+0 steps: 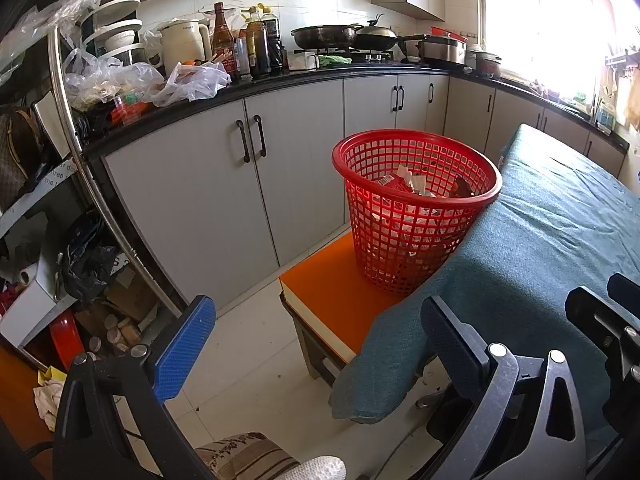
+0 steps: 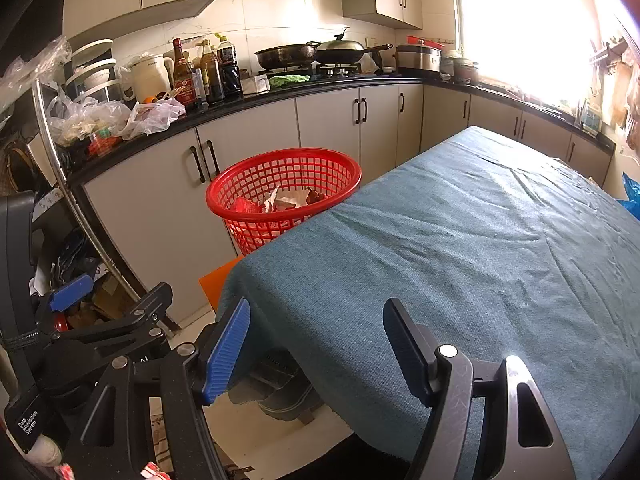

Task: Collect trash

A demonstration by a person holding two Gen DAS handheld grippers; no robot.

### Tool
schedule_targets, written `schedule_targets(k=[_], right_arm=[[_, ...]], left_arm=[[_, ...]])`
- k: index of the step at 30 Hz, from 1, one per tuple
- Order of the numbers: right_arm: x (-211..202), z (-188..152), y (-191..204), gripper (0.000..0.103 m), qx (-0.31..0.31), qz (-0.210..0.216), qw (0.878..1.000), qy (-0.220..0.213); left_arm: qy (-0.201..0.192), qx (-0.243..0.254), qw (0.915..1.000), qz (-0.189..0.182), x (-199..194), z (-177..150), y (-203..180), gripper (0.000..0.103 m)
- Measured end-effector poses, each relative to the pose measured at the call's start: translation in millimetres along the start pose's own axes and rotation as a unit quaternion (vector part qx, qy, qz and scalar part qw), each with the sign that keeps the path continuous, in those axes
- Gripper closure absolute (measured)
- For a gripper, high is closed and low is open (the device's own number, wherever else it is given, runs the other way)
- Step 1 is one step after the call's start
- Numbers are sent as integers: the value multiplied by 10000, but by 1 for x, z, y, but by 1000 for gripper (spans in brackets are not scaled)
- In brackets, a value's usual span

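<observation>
In a cluttered kitchen, a red mesh basket [image 1: 416, 208] stood on an orange stool [image 1: 320, 292], its rim touching the edge of a counter draped in teal cloth [image 2: 460, 248]. Crumpled wrappers and paper [image 1: 408, 182] lay inside the basket, which sat at about 12 o'clock from the left tool [image 1: 316, 344] and 11 o'clock from the right tool [image 2: 316, 348]. Both tools were spread wide, their blue pads [image 1: 186, 346] gripping nothing. The right tool hovered over the near corner of the cloth, the left tool [image 2: 72, 296] at its 9 o'clock.
</observation>
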State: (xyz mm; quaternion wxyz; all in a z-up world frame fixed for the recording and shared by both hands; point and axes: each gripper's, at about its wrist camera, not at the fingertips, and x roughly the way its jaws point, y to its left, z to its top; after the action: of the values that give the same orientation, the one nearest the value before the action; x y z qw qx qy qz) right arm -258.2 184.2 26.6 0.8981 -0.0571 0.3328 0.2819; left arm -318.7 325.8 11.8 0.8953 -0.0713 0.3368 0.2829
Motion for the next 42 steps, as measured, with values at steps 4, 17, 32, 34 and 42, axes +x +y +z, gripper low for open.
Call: schedule_targets(k=[4,17,32,34,42], right_arm=[[0,0,0,29,4,1,10000,4],[0,0,1,28,1,-4,10000,1],[0,0,2,28,2,-7,10000,2],[0,-1,3,28,-1,2,10000,0],[2,-3,5,27,-65,13,10000,33]], left_arm=[[13,-6,10000,-19,0,-1,0,1],[35,-40,10000,-32,1,-4,0,1],[-85,-72,9999,86,-4,-3,2,1],[-120,-73,9998,117,-5,-3,3,1],[-266,-136,9993,207,-11,7,9,1]])
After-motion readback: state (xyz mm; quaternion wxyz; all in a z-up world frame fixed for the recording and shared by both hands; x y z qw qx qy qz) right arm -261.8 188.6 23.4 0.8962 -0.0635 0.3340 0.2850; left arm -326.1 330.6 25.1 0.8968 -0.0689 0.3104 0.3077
